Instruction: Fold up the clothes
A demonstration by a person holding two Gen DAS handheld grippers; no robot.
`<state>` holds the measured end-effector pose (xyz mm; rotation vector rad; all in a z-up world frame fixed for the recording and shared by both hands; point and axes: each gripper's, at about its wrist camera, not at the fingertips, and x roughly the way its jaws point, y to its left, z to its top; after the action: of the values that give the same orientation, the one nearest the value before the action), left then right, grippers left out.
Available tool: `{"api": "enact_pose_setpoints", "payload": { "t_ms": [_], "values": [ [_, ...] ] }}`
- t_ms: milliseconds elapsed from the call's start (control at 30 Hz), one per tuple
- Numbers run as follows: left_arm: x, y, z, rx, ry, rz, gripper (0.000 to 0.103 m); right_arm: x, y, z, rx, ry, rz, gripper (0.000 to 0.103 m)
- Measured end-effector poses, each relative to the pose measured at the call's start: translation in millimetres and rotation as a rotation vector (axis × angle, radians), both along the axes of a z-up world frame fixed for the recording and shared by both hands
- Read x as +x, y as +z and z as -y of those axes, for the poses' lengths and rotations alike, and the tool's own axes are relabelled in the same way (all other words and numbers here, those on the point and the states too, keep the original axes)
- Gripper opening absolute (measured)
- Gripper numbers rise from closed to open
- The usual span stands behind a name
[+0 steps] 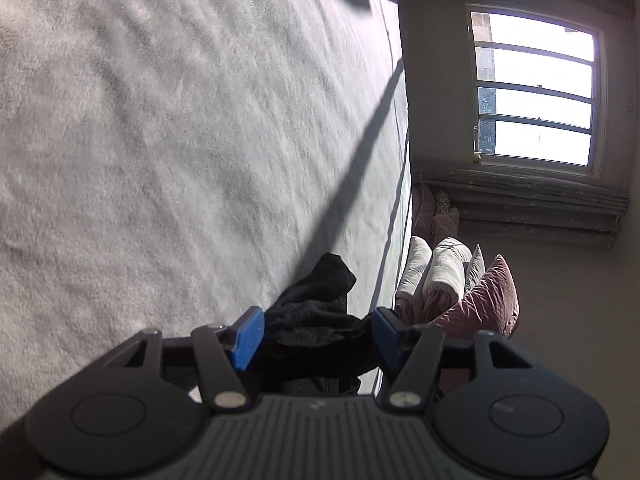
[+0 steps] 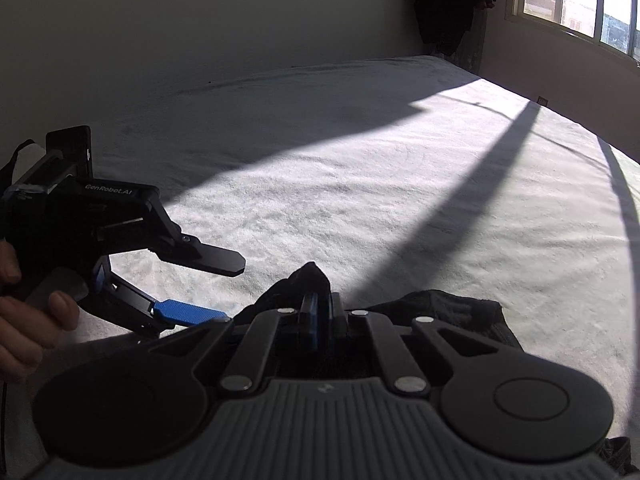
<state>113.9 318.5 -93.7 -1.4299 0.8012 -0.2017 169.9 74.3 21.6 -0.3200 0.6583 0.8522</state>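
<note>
A black garment (image 1: pixel 316 304) lies bunched on the white fleecy bed cover (image 1: pixel 160 160). In the left wrist view my left gripper (image 1: pixel 316 336) stands open, and the dark cloth shows in the gap between its blue pads (image 1: pixel 248 338) without being pinched. From the right wrist view the left gripper (image 2: pixel 228 290) is at the left, its jaws apart and holding nothing, just beside the cloth. My right gripper (image 2: pixel 318 312) is shut on a raised fold of the black garment (image 2: pixel 440 308), whose peak sticks up above the pads.
The bed cover (image 2: pixel 360 200) spreads wide, crossed by sun and long shadows. Pink and white pillows (image 1: pixel 480 292) pile at the bed's end under a window (image 1: pixel 532 88). Dark clothing (image 2: pixel 452 4) hangs in the far corner. A person's hand (image 2: pixel 24 320) holds the left gripper.
</note>
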Motion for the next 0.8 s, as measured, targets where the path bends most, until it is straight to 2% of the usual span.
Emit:
{"api": "enact_pose_setpoints", "payload": {
  "t_ms": [100, 367, 600, 667, 733, 800],
  "values": [
    [-0.2, -3.8, 4.6, -0.002, -0.038, -0.031, 0.062, -4.0, -3.9, 6.9, -0.023, 0.006, -0.002, 0.005],
    [3.4, 2.4, 23.2, 0.087, -0.088, -0.062, 0.059, -16.9, -29.5, 29.4, -0.119, 0.017, -0.033, 0.005],
    [8.7, 2.0, 36.2, 0.156, -0.103, -0.098, 0.038, -24.6, -53.4, 36.2, -0.178, 0.023, -0.070, 0.005],
    [9.1, 1.6, 38.1, 0.166, -0.100, -0.099, 0.036, -25.7, -57.5, 37.9, -0.179, 0.022, -0.072, 0.005],
    [9.5, -1.6, 38.7, 0.179, -0.108, -0.106, 0.027, -25.6, -58.0, 38.6, -0.172, 0.018, -0.074, 0.005],
    [11.9, -4.3, 40.9, 0.197, -0.118, -0.122, 0.002, -26.0, -57.4, 38.1, -0.171, 0.018, -0.073, 0.005]
  ]
}}
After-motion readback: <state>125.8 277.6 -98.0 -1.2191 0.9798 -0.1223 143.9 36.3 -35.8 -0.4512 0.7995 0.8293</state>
